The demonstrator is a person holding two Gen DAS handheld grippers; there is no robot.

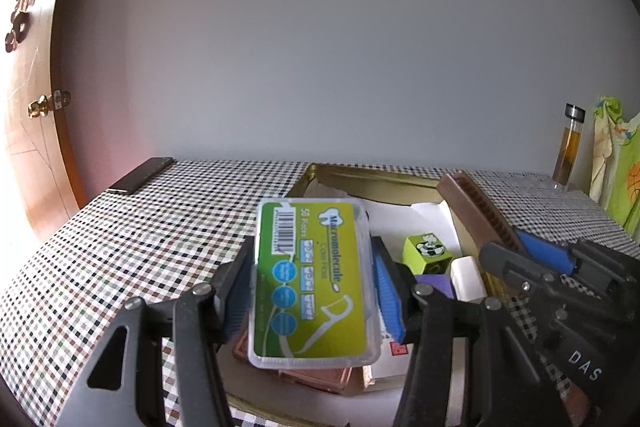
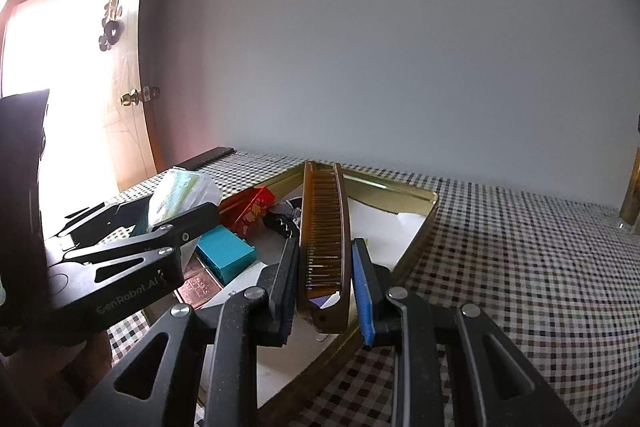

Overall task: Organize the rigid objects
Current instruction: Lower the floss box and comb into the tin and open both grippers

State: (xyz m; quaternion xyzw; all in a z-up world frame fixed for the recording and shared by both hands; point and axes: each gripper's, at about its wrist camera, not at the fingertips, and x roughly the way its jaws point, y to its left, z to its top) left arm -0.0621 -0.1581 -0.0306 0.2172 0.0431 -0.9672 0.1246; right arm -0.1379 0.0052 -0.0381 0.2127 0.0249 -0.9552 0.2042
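Two grippers each hold one item above the shallow gold metal tin; the left gripper clamps the clear plastic floss-pick case with the green label across its long sides, over the tin's near left corner; the right gripper pinches the brown translucent folding comb near its hinge end, above the tin's near right edge. Both look light and stiff; the case's smooth walls may slip, and the comb's teeth seem fragile, so the spine is safer. Below crowd a lime-green printed cube, a teal block and a red box; farther off, a dark flat slab lies at the checked table's far left corner.
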